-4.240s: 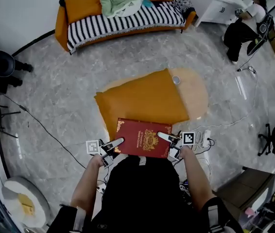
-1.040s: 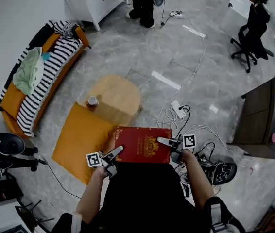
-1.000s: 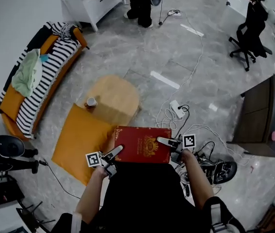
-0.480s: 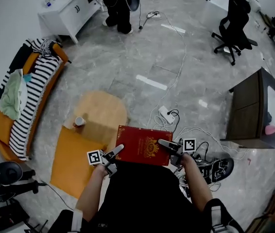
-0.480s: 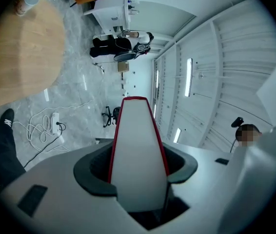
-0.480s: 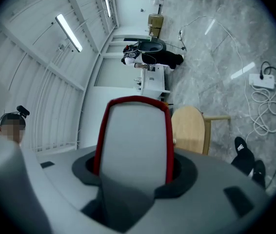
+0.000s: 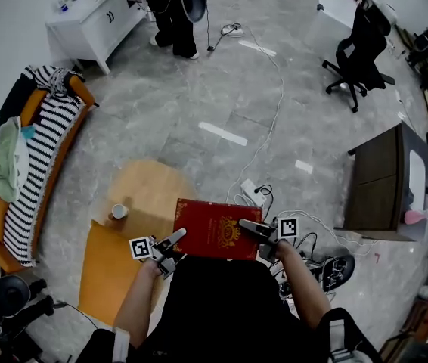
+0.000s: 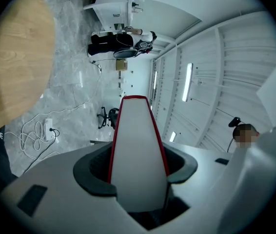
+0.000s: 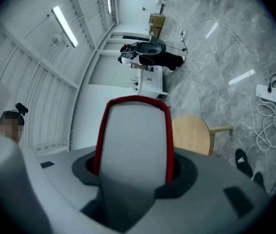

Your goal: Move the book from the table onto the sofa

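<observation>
Two grippers, one load. Left gripper (image 7: 175, 239) has its jaws clamped on the near-left corner of the red hardcover book with gold crest (image 7: 215, 228). Right gripper (image 7: 250, 226) has its jaws clamped on the book's right edge. Both gripper views show the pale page block, edged by the red cover, wedged between the jaw pads. Book is flat, cover up, held in the air in front of the person. It is off the tabletop and not on the sofa.

Containers:
- Small white cup (image 7: 117, 211) stands upright near the edge of the round light-wood tabletop (image 7: 153, 187). Contents too small to tell.
- Orange sofa with black-and-white striped throw (image 7: 44, 146) sits along the left wall, well apart from the book. A crumpled pale green cloth (image 7: 4, 169) lies on its seat.

Edges and room:
- Book's left edge sits just beside the tabletop's right rim in the head view.
- Orange rectangular cushion (image 7: 108, 274) abuts the tabletop's near side.
- A strip of grey marble floor (image 7: 97, 150) runs between tabletop and sofa.
- White power strip (image 7: 250, 190) with cables lies on the floor just beyond the book.
- Dark brown desk (image 7: 384, 176) is further right.
- Black office chair (image 7: 358, 40), white cabinet (image 7: 93, 13) and a person in black (image 7: 170, 10) are at the far end.
</observation>
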`<state>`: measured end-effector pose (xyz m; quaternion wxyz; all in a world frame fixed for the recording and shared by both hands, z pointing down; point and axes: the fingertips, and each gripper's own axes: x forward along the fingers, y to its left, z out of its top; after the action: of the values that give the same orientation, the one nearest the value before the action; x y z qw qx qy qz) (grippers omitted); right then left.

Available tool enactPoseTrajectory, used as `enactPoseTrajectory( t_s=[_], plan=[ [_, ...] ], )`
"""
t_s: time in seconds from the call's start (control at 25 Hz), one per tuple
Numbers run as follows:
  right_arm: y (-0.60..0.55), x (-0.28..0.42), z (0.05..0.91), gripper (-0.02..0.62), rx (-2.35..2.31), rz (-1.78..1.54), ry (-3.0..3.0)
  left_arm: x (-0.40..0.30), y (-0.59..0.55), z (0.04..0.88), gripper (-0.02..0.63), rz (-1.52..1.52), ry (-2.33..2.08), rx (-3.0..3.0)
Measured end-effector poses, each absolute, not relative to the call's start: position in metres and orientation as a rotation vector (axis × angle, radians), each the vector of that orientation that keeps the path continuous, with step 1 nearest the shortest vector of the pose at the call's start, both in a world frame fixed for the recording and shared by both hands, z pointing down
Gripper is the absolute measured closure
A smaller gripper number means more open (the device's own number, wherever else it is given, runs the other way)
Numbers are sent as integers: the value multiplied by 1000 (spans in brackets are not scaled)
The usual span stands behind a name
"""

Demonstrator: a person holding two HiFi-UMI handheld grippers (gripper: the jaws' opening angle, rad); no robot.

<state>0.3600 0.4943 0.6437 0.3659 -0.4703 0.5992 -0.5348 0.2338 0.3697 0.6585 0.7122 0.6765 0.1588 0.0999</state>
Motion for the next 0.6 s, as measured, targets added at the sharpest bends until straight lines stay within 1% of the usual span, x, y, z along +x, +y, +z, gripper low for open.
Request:
enactPoseTrajectory(
  t_s=[0.4, 0.6],
  plan=[
    [437, 379, 644, 347, -1165, -1458, 1590, 243, 322, 651, 365, 143, 280, 1503],
    [417, 399, 642, 347, -1101, -1462, 1666, 255, 313, 653, 365, 110, 217, 1522]
  ],
)
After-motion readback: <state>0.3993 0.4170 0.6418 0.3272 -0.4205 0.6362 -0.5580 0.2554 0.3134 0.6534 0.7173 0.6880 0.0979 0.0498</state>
